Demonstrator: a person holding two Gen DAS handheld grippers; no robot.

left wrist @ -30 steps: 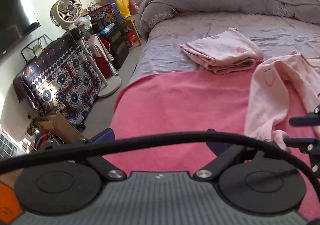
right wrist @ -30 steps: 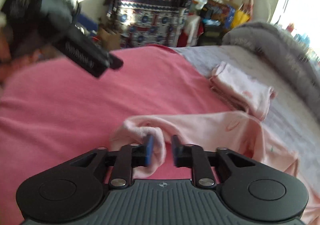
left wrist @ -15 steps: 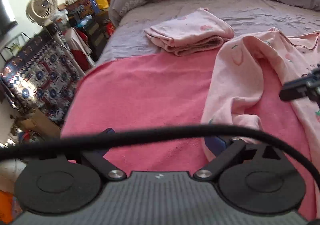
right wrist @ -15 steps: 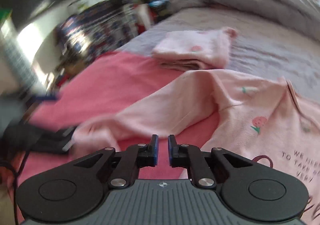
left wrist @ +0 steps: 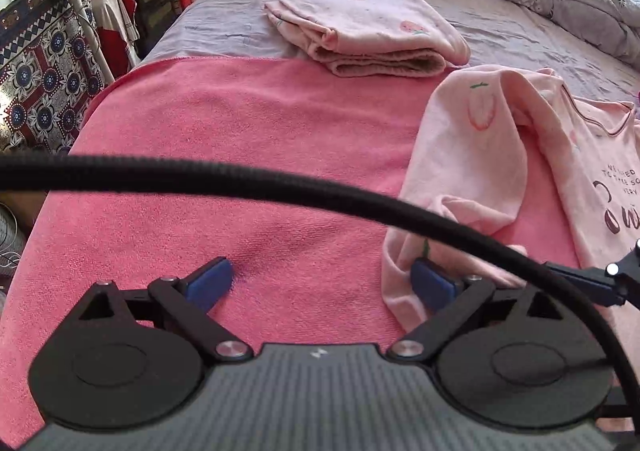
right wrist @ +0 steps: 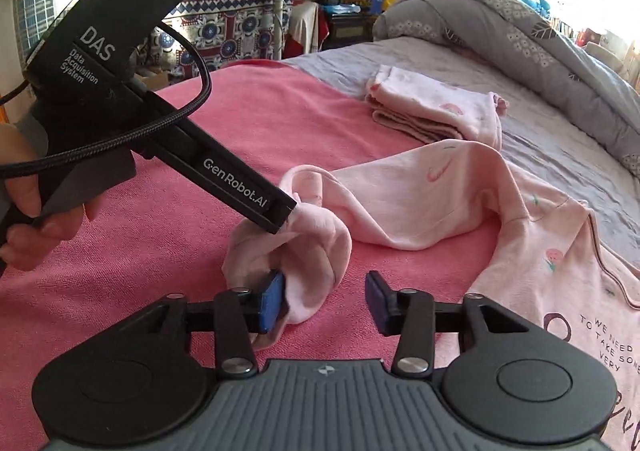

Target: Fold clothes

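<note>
We record a pink pyjama top (right wrist: 532,251) lying unfolded on a pink towel (left wrist: 248,155) spread over the bed (left wrist: 500,35), its printed front to the right and one long sleeve (right wrist: 404,199) running left across the towel. The sleeve ends in a bunched cuff (right wrist: 304,251).

We list the left tongs (left wrist: 322,283) wide open, angled down over the towel; their right pad (left wrist: 434,285) lies against the cuff, the left pad (left wrist: 210,283) over bare towel. In the right wrist view their tip meets the bunched cuff from above.

We list the right tongs (right wrist: 326,301) open, the jaws having just been widening. The cuff sits between them, touching the left pad (right wrist: 272,301); the right pad (right wrist: 378,301) stands clear of it.

A folded pink garment (left wrist: 372,31) rests on the grey sheet, just beyond the towel's far edge. A grey quilt (right wrist: 520,39) is heaped farther back.

A black cable (left wrist: 280,183) crosses the left wrist view.
</note>
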